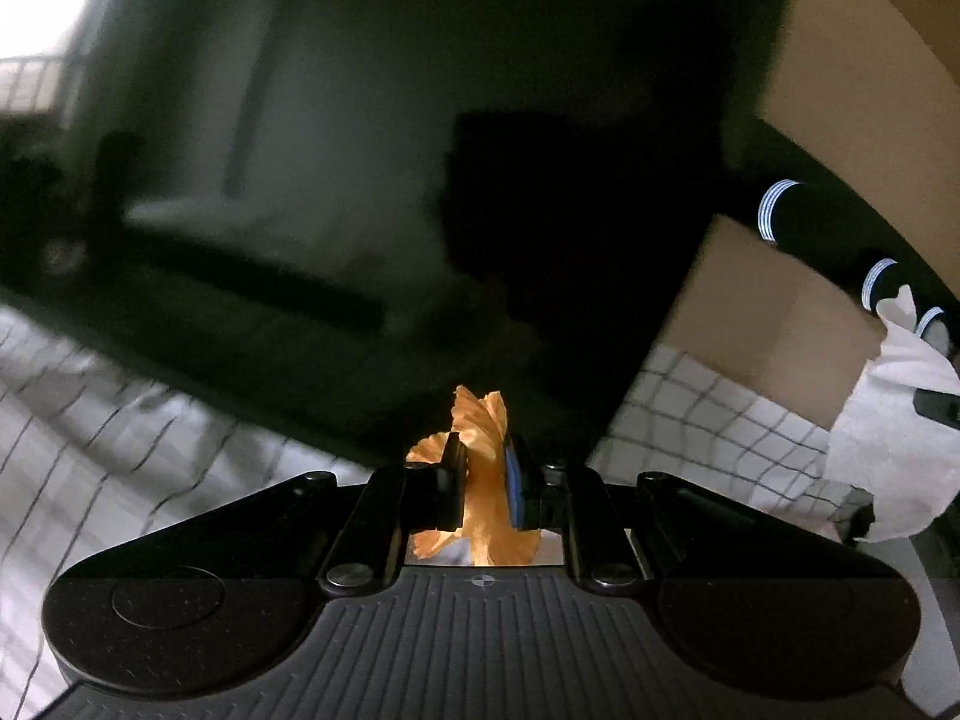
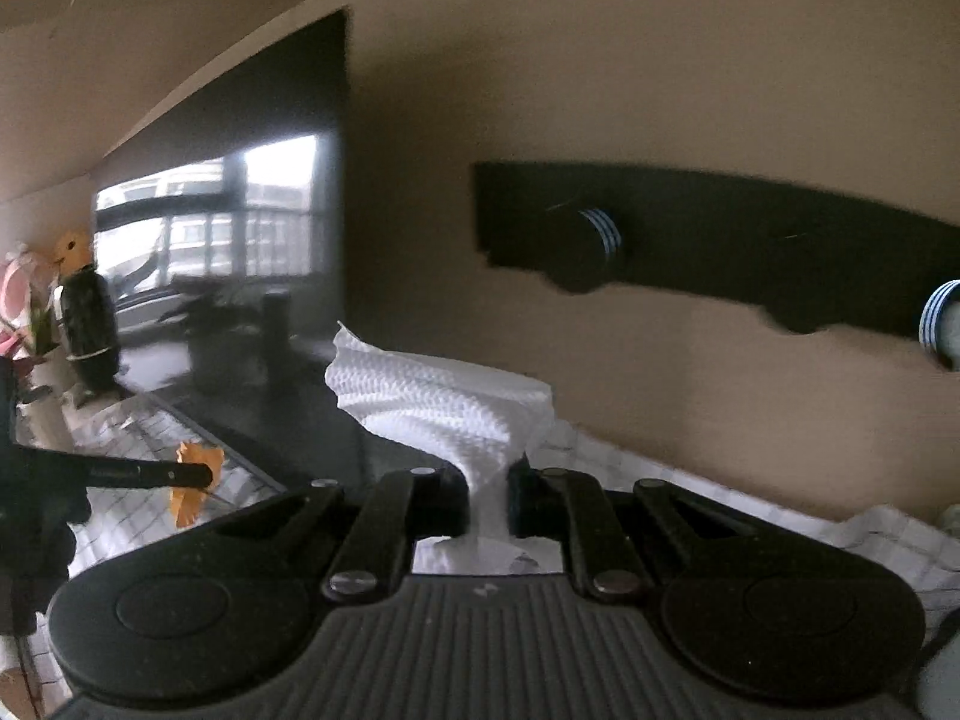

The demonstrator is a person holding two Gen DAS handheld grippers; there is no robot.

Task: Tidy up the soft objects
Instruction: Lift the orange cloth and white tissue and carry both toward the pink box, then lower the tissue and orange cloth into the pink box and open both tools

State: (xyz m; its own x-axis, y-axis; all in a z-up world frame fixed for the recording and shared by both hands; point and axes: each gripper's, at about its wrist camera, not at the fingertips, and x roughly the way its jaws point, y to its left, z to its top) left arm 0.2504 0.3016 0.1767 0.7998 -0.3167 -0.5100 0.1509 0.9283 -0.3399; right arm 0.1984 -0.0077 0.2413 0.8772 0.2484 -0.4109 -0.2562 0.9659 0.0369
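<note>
- Two soft pieces are in your grips right now, one per tool, and both are off the surface, so the picking-up part looks done for this pair.
- Your left gripper (image 1: 485, 483) is clamped on the orange cloth (image 1: 480, 438); the crumpled fabric sticks out above the pads and bunches below them. From the right wrist view you can see the same orange cloth (image 2: 193, 480) hanging clear above the checked sheet (image 2: 126, 510).
- Your right gripper (image 2: 489, 501) is pinched tight on the white cloth (image 2: 444, 402), a textured, towel-like piece that fans out up and forward from the jaws. From the left wrist view the white cloth (image 1: 894, 420) hangs at the far right, in front of a cardboard box (image 1: 768, 318).
- What is left, as I judge it: each piece has yet to be put in its place. No sorted pile or filled container shows in either view, so I cannot tell how much has been organized.
- The box beside your right tool may be the destination, but its inside is hidden, so treat that as a guess.
- Black striped sock-like items (image 2: 600, 234) lie on a dark strip ahead of your right tool; whether they are sorted or waiting, I cannot say.
- Both views are blurred, so fine detail is uncertain.
</note>
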